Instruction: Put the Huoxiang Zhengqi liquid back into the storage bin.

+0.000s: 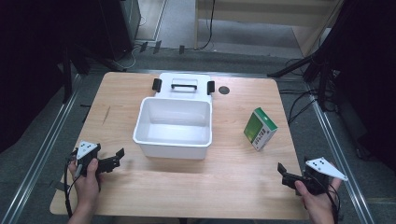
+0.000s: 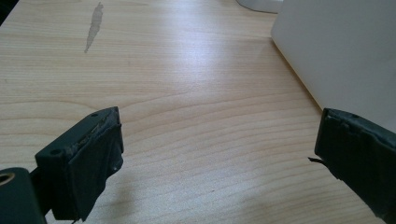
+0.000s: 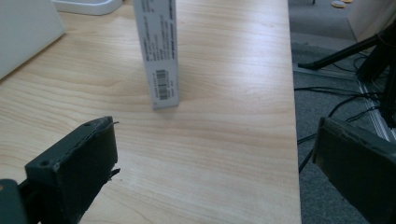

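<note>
Black fingers [image 2: 84, 163], grey three-cornered plates [image 1: 87, 149]

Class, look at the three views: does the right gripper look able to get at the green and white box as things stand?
Probably yes. The right gripper has open jaws, and bare table lies between it and the upright green and white box; nothing stands in between.

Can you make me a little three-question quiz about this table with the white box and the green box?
1. True or false: the white bin has something inside it.
2. Which tool is nearer the green and white box? A) left tool B) right tool
3. Fill in: the lid lies on the table just ____ the bin, on the far side from the person.

Key
1. False, it looks empty.
2. B; the box stands upright ahead of its open jaws in the right gripper view.
3. Behind.
</note>
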